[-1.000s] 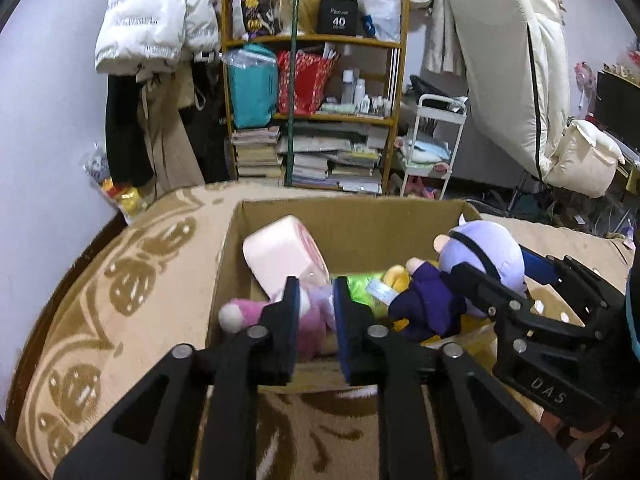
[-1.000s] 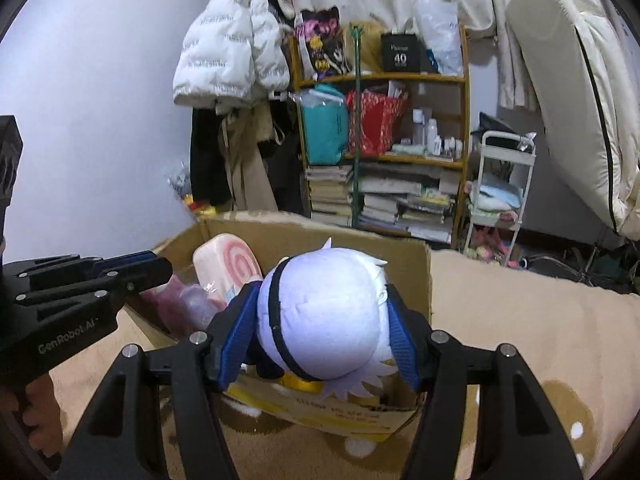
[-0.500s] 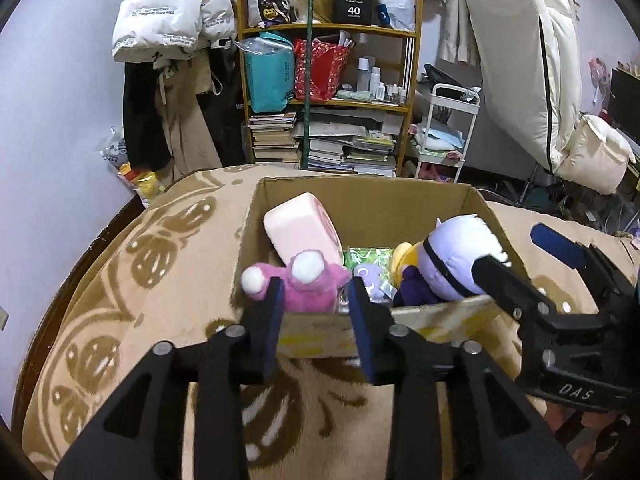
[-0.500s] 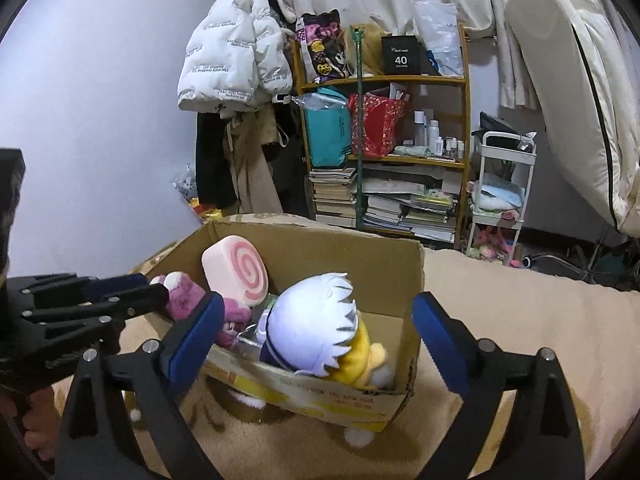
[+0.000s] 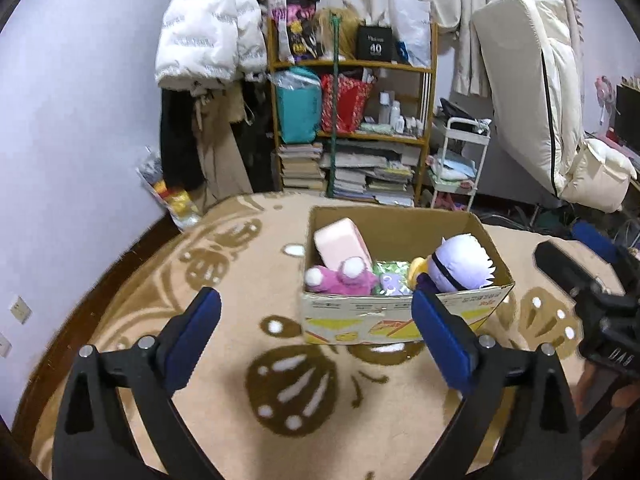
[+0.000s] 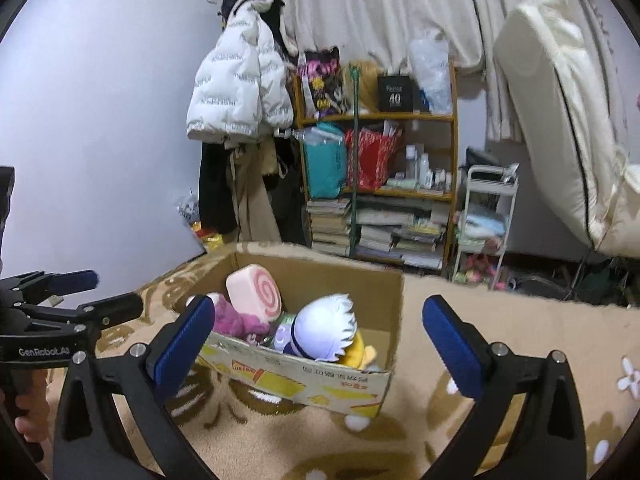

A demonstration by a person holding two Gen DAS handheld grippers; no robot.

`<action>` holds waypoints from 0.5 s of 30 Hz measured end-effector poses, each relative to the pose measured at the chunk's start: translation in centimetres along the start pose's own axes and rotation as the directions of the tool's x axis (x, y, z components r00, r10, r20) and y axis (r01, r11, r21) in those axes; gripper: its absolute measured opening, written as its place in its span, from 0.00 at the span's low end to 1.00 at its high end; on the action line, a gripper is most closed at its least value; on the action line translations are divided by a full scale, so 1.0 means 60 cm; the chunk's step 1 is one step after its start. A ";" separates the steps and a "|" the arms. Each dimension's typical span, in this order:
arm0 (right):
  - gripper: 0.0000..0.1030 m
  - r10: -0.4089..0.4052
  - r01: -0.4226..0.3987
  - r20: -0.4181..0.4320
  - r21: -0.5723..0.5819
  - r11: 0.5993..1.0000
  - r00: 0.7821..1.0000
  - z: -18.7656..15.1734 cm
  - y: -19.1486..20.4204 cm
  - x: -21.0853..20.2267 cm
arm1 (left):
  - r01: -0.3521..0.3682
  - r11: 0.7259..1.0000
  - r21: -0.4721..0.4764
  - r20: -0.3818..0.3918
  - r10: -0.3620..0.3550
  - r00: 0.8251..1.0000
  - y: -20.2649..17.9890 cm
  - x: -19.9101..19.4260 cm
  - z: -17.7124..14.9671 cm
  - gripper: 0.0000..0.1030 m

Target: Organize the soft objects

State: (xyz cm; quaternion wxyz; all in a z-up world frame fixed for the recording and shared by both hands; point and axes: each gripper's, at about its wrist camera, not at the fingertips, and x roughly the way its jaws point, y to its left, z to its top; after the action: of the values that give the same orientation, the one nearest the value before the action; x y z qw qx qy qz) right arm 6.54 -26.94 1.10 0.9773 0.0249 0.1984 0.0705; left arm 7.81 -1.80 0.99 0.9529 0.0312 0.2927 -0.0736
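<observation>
A cardboard box [image 5: 404,322] stands on the beige patterned rug [image 5: 224,280]. In it lie a pink swirl cushion [image 5: 340,244], a pink plush [image 5: 340,280], a small purple toy [image 5: 390,284] and a white-haired doll [image 5: 460,266]. My left gripper [image 5: 316,320] is open and empty, held back in front of the box. My right gripper [image 6: 316,328] is open and empty, also short of the box [image 6: 304,376], with the doll [image 6: 324,332] and cushion [image 6: 254,290] seen between its fingers.
A wooden shelf [image 5: 352,128] with books and bags stands behind the box. A white puffer jacket [image 5: 204,28] hangs at left. A white trolley [image 5: 460,160] and a cream mattress [image 5: 528,92] are at right. The rug's dark edge [image 5: 132,248] curves at left.
Both grippers let go of their toys, opened wide and drew back from the box. The pink plush and the white-haired doll now lie inside the box.
</observation>
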 end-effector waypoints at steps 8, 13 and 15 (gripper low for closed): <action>1.00 -0.012 0.012 0.053 0.001 1.000 0.998 0.010 0.003 -0.073 | -0.056 0.998 -0.002 0.123 0.056 0.991 0.012 -0.083 -0.017 0.99; 1.00 -0.028 0.028 0.071 -0.002 1.000 0.997 0.003 0.007 -0.107 | -0.100 0.995 -0.027 0.165 0.103 0.981 0.016 -0.103 -0.037 0.99; 1.00 -0.043 0.043 0.077 0.000 0.999 0.996 -0.002 0.007 -0.119 | -0.112 0.993 -0.037 0.183 0.117 0.976 0.019 -0.106 -0.050 0.99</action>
State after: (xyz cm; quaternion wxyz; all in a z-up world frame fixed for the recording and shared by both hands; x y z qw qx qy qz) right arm -0.07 -27.57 3.75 0.9855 0.0225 0.1611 0.0485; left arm 1.15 0.42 2.09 0.9789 0.0285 0.2017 -0.0175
